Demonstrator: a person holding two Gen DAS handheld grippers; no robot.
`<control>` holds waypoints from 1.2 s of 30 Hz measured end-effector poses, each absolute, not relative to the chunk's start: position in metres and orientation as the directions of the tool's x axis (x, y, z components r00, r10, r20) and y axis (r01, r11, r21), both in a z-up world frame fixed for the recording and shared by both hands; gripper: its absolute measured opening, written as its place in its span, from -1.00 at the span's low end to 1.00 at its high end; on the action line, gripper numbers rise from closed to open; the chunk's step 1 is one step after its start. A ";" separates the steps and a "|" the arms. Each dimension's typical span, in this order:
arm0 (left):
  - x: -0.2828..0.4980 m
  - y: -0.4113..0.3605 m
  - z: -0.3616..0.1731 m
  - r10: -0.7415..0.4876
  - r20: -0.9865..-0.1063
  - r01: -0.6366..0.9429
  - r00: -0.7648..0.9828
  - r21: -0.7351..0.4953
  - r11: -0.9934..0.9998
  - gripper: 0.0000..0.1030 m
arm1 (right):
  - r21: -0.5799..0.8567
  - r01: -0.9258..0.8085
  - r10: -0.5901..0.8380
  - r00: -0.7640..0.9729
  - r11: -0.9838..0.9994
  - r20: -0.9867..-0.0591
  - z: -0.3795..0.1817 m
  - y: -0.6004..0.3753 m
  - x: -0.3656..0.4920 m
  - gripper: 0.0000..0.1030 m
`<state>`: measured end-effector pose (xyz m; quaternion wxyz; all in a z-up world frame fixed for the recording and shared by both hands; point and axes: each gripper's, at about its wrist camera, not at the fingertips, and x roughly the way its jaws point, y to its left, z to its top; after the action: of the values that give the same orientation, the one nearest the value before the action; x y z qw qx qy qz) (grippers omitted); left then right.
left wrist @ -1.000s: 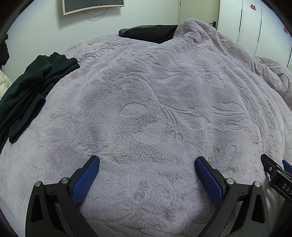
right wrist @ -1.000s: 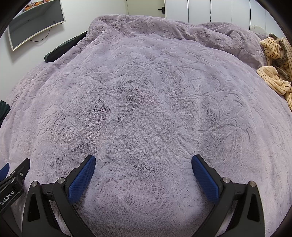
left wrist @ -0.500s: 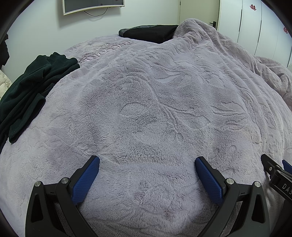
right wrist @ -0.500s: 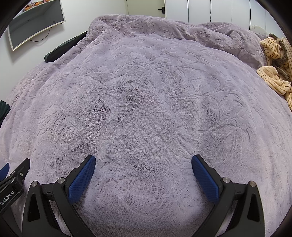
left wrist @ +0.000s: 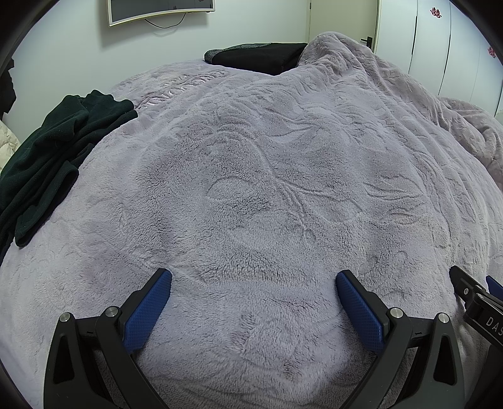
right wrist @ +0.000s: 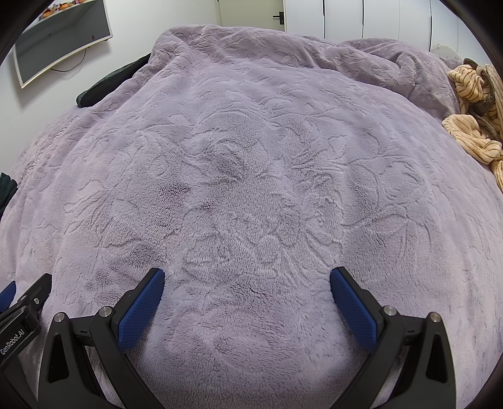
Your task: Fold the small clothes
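Note:
A crumpled dark green garment [left wrist: 50, 157] lies at the left edge of the bed in the left wrist view; only its tip [right wrist: 6, 192] shows at the left border of the right wrist view. A tan striped garment [right wrist: 474, 113] is heaped at the far right of the bed. My left gripper [left wrist: 253, 277] hovers low over bare blanket, open, with nothing between its blue pads [left wrist: 147, 308]. My right gripper [right wrist: 246, 275] stands just to its right, also open and empty. Each gripper's edge shows in the other's view: the right gripper [left wrist: 478, 302] and the left gripper [right wrist: 22, 308].
A lilac embossed fleece blanket [left wrist: 267, 163] covers the whole bed and bunches up at the far right [right wrist: 377, 59]. A black pillow [left wrist: 261, 56] lies at the head. A wall screen [left wrist: 160, 9], a door [right wrist: 251, 12] and white wardrobes [left wrist: 440, 47] stand behind.

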<state>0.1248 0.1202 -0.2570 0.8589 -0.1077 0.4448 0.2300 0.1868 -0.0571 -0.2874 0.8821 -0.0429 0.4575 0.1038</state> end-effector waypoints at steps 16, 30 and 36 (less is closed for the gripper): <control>0.125 0.121 -0.258 0.299 -0.814 -0.491 0.498 0.020 0.871 1.00 | -0.018 -0.226 0.115 0.565 0.974 -0.817 -0.291 -0.055 0.187 1.00; 0.125 0.121 -0.258 0.300 -0.814 -0.491 0.498 0.020 0.871 1.00 | 0.022 -0.223 0.146 0.559 0.975 -0.816 -0.285 -0.056 0.188 1.00; 0.125 0.121 -0.258 0.300 -0.814 -0.491 0.498 0.020 0.871 1.00 | 0.021 -0.223 0.145 0.559 0.975 -0.816 -0.285 -0.055 0.188 1.00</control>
<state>0.1248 0.1205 -0.2577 0.8587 -0.1075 0.4450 0.2302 0.1882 -0.0551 -0.2852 0.8819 -0.0424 0.4577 0.1044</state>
